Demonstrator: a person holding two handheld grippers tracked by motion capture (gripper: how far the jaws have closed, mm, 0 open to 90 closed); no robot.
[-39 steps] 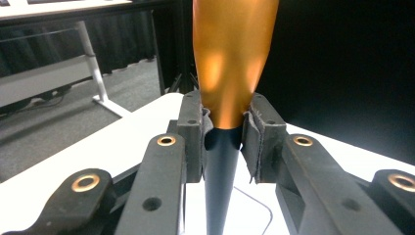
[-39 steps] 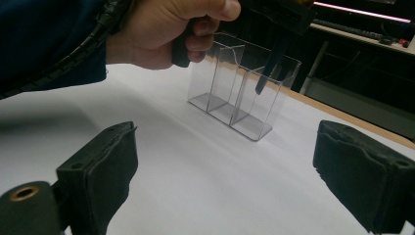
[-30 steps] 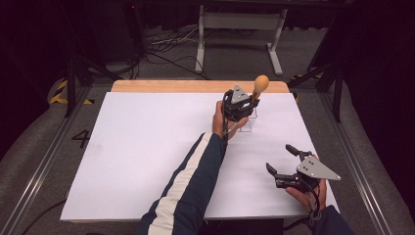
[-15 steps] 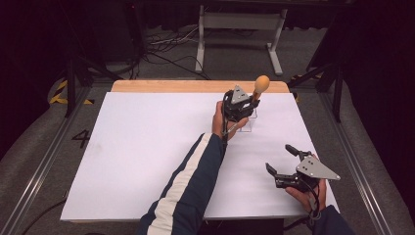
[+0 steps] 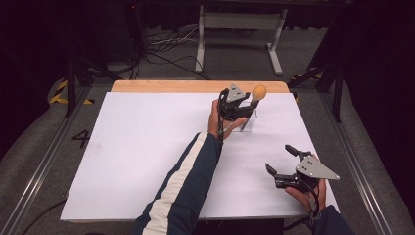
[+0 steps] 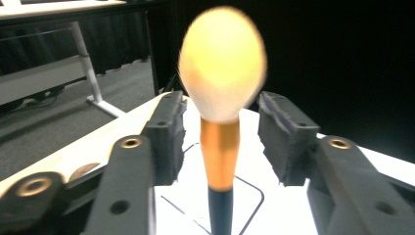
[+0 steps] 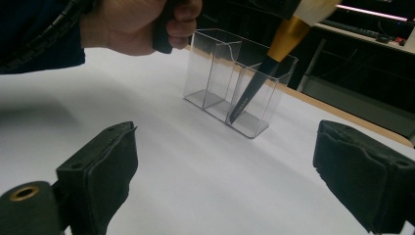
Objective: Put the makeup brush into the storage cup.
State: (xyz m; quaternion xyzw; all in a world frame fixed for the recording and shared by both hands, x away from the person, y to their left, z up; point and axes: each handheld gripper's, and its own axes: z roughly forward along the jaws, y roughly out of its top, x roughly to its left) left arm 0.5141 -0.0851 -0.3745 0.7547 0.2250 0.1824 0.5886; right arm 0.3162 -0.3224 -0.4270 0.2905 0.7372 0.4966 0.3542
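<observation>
A makeup brush [image 5: 258, 92] with a fluffy yellow head, gold ferrule and black handle stands tilted in a clear plastic organiser [image 5: 247, 122] at the table's far middle right. My left gripper [image 5: 246, 106] is level with the brush, open. In the left gripper view its jaws flank the brush's ferrule [image 6: 220, 147] with a gap on each side, not touching. My right gripper [image 5: 279, 159] hovers open near the front right corner, holding nothing. In the right gripper view the organiser [image 7: 230, 88] has several compartments, with the brush handle [image 7: 254, 83] in the right one.
A white sheet [image 5: 147, 147] covers the table, with a wooden strip [image 5: 166, 86] at the far edge. The person's left sleeve [image 5: 186, 186] lies across the table's middle. Beyond the table are a metal stand [image 5: 240, 29] and floor cables.
</observation>
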